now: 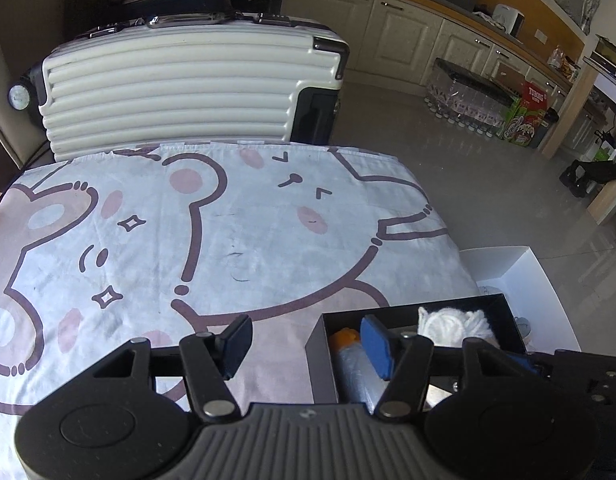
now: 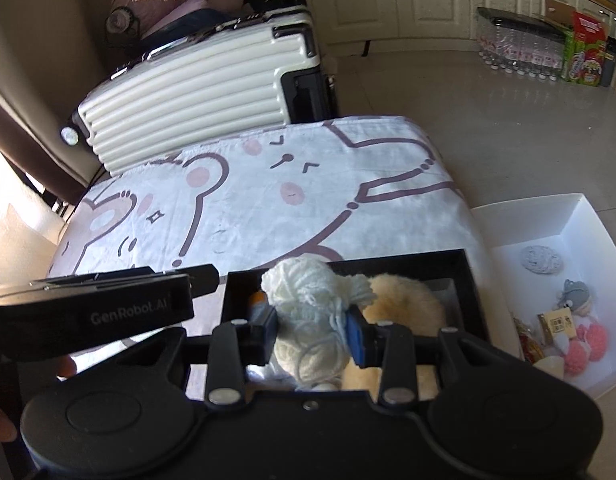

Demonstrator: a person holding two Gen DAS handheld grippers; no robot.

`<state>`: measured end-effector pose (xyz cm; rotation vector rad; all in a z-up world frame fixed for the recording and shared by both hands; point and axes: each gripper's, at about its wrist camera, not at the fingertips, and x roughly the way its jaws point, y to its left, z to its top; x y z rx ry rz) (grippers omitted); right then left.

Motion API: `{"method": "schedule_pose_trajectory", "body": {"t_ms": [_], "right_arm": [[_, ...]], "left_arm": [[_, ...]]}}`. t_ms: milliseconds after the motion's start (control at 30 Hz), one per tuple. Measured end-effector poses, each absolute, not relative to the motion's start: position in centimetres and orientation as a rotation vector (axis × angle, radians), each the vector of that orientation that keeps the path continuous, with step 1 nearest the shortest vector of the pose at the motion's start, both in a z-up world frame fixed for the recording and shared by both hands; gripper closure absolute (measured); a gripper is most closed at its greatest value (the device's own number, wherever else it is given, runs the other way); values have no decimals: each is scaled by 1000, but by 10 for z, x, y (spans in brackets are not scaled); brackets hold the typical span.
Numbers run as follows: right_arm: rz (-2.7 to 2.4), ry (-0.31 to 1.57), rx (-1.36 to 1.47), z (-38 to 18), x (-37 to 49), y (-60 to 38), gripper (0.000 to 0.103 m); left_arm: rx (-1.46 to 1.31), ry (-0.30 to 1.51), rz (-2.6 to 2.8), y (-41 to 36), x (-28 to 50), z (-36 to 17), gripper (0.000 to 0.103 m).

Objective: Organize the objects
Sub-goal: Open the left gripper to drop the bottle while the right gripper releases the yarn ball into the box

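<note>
A black box sits on the near right of the cartoon-print cloth. In the right wrist view my right gripper is shut on a white yarn ball held over the box, beside a tan fluffy item and an orange-capped bottle. In the left wrist view my left gripper is open and empty, straddling the box's left wall; the bottle and the yarn ball lie inside the box.
A white tray to the right of the table holds small trinkets. A white ribbed suitcase stands behind the table. Kitchen cabinets and bottles line the far floor.
</note>
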<state>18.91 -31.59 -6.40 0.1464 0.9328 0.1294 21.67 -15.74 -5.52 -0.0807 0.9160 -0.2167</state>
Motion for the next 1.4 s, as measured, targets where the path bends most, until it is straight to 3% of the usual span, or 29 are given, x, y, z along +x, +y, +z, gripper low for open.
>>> {"method": "schedule_pose_trajectory", "body": {"t_ms": [100, 200, 267, 633, 700, 833, 1167, 1400], "right_arm": [[138, 947, 102, -73, 195, -304, 66], [102, 939, 67, -80, 198, -300, 57], [86, 938, 64, -81, 197, -302, 40], [-2, 926, 122, -68, 188, -328, 40], [-33, 910, 150, -63, 186, -335, 36], [-98, 885, 188, -54, 179, -346, 18], [-155, 850, 142, -32, 152, -353, 8], [-177, 829, 90, -16, 127, -354, 4]], "left_arm": [[-74, 925, -215, -155, 219, -60, 43], [-75, 937, -213, -153, 222, -63, 43], [-72, 944, -217, -154, 222, -65, 42], [-74, 935, -212, -155, 216, -59, 34], [-48, 927, -210, -156, 213, -57, 34], [-17, 908, -206, -159, 205, -49, 28], [47, 857, -200, -163, 183, -28, 10], [93, 830, -196, -164, 162, -17, 3]]}}
